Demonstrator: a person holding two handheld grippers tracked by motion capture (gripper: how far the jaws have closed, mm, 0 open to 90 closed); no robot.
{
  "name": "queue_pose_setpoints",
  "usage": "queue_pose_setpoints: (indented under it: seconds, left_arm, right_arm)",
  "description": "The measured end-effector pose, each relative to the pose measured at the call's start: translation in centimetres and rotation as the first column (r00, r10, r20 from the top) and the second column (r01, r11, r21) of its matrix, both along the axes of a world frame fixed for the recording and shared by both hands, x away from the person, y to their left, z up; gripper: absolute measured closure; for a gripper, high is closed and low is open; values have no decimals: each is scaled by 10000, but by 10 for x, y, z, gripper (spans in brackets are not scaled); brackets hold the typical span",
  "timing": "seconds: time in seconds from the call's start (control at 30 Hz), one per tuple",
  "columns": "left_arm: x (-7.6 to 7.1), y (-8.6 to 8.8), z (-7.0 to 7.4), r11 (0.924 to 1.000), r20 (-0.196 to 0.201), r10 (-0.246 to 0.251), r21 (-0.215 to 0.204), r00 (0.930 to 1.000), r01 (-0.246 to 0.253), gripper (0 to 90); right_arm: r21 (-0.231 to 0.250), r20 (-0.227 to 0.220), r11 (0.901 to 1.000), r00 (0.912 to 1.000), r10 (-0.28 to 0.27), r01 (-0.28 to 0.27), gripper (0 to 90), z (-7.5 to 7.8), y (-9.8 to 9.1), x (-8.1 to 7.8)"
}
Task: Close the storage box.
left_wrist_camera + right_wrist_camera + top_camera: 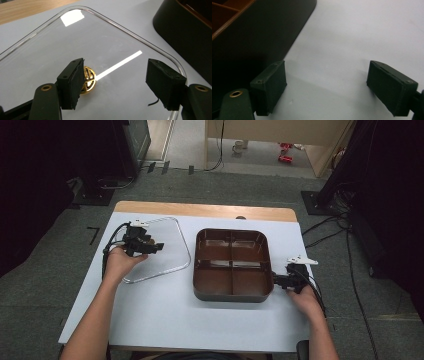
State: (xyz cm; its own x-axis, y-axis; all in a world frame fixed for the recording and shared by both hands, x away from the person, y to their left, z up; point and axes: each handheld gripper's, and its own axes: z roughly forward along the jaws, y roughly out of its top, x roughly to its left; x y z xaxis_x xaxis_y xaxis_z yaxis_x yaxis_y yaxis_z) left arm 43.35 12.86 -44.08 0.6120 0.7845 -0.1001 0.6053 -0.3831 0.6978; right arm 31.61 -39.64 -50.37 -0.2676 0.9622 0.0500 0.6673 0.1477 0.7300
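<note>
A clear plastic lid (pixel 170 262) lies flat on the white table, left of a brown tray (pixel 232 234) with four compartments. My left gripper (pixel 159 246) hovers over the lid, pointing right. In the left gripper view, my left gripper (pixel 116 82) is open, and a small round gold openwork piece (pixel 88 79) rests on the lid (pixel 140 41) against the inner face of the left jaw. My right gripper (pixel 275 281) sits at the tray's front right corner. Up close, my right gripper (pixel 327 85) is open over bare table, with the tray wall (pixel 257 37) beside its left jaw.
The white sheet (pixel 165 315) covers a wooden table whose far edge (pixel 200 210) shows. Grey carpet surrounds it, with dark stands and cables at both sides. The tray's dark outer wall (pixel 185 32) rises at the upper right of the left gripper view.
</note>
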Motion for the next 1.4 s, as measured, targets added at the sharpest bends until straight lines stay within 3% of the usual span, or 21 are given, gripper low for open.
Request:
queue_pose_setpoints:
  seconds: [0.1, 0.2, 0.43, 0.6, 0.73, 0.87, 1.0, 1.4]
  left_arm:
    - [6, 6, -6, 9995, -155, 249, -167, 9996, -252, 314]
    - [8, 9, -9, 9992, 4, 330, 221, 9995, -330, 313]
    - [13, 12, -22, 9973, -79, 471, 559, 9989, -466, 343]
    - [13, 12, -27, 9959, -57, 639, 638, 9979, -635, 415]
    - [12, 11, -34, 9926, 137, 657, 1012, 9977, -667, 485]
    - [11, 13, -35, 9945, 224, 655, 806, 9976, -671, 547]
    - [10, 12, -35, 9937, 400, 567, 945, 9976, -603, 583]
    - [13, 14, -29, 9962, -30, 512, 705, 9987, -508, 591]
  right_arm:
    - [-1, 0, 10000, 10000, 1, -1, 156, 0, 0, 0]
    - [0, -4, 10000, 10000, -1, 1, 156, 0, 0, 0]
    - [3, -3, 10000, 10000, -2, 2, 156, 0, 0, 0]
    - [1, -1, 10000, 10000, -1, 1, 156, 0, 0, 0]
    - [2, -2, 10000, 10000, -2, 2, 156, 0, 0, 0]
    - [3, -2, 10000, 10000, -2, 2, 156, 0, 0, 0]
    - [3, -3, 10000, 10000, -2, 2, 156, 0, 0, 0]
    - [7, -4, 10000, 10000, 0, 0, 156, 0, 0, 0]
